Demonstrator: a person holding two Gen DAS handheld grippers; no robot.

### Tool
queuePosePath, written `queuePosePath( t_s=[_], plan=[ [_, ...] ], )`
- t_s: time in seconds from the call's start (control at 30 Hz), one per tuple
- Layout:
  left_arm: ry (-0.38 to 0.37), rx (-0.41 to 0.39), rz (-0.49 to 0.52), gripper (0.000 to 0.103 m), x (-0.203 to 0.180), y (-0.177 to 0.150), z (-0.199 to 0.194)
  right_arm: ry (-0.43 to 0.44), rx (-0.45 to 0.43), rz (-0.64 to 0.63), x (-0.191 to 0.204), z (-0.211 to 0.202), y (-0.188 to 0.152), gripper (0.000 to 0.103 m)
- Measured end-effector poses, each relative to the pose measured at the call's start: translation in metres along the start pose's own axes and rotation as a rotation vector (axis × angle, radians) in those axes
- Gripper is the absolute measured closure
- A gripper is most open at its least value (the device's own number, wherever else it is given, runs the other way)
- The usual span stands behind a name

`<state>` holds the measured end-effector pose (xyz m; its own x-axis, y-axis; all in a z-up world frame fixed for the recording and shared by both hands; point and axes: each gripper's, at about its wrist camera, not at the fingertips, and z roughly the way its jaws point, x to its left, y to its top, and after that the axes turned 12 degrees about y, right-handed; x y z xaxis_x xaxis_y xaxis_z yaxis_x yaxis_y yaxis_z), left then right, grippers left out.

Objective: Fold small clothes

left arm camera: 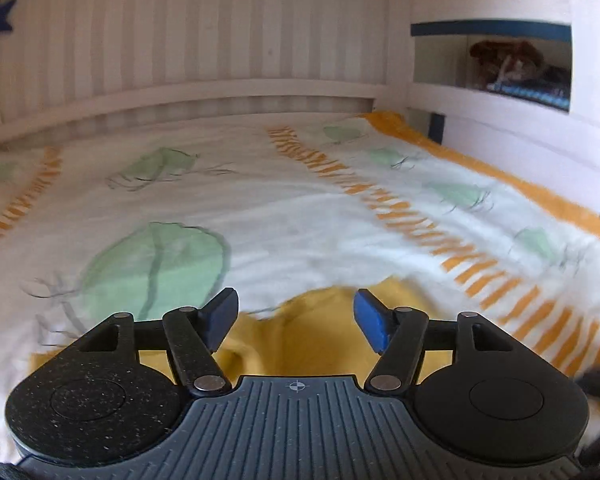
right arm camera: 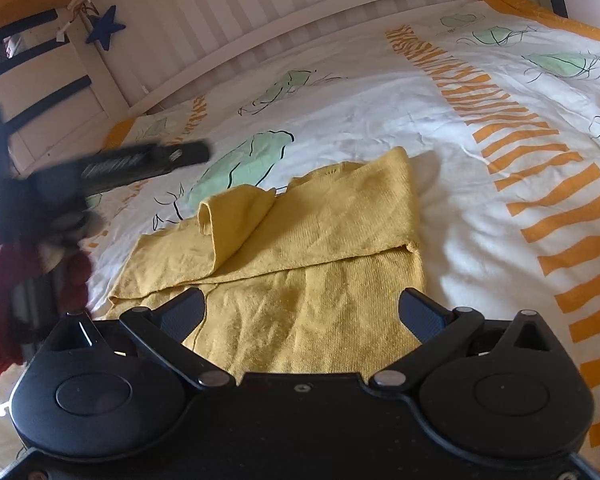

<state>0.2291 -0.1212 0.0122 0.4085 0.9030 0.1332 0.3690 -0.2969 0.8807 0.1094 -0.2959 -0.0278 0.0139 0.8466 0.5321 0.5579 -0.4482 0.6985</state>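
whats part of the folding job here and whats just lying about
Job:
yellow garment, part-folded
left gripper, open
right gripper, open

Lying about:
duvet
blue star
brown item on shelf

The sweater [right arm camera: 300, 248] lies on the duvet [right arm camera: 440, 128], with 1 sleeve [right arm camera: 236, 224] folded over its left part. Behind the bed runs a slatted wall [left arm camera: 204, 32]. A shelf [left arm camera: 500, 68] stands at the right end.
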Motion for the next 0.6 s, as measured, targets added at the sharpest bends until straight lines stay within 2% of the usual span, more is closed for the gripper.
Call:
queuePosePath(
  t_s=[0.13, 0.27, 0.37, 0.47, 0.5, 0.6],
  plan=[
    [0.107, 0.049, -0.012, 0.040, 0.032, -0.023, 0.000, -0.011, 0.020, -0.013, 0.003, 0.005, -0.003, 0.000],
    [0.254, 0.139, -0.102, 0.040, 0.078, -0.051, 0.010, -0.022, 0.050, -0.059, 0.011, 0.011, -0.004, 0.000],
    [0.337, 0.218, -0.179, 0.040, 0.108, -0.074, 0.023, -0.033, 0.071, -0.112, 0.021, 0.020, -0.003, 0.000],
    [0.381, 0.275, -0.213, 0.039, 0.125, -0.095, 0.032, -0.036, 0.084, -0.174, 0.034, 0.031, 0.003, 0.000],
    [0.390, 0.277, -0.215, 0.035, 0.128, -0.102, 0.034, -0.037, 0.086, -0.200, 0.039, 0.036, 0.006, 0.000],
    [0.351, 0.246, -0.276, 0.032, 0.135, -0.113, 0.033, -0.040, 0.082, -0.293, 0.059, 0.054, 0.016, 0.000]
  ],
)
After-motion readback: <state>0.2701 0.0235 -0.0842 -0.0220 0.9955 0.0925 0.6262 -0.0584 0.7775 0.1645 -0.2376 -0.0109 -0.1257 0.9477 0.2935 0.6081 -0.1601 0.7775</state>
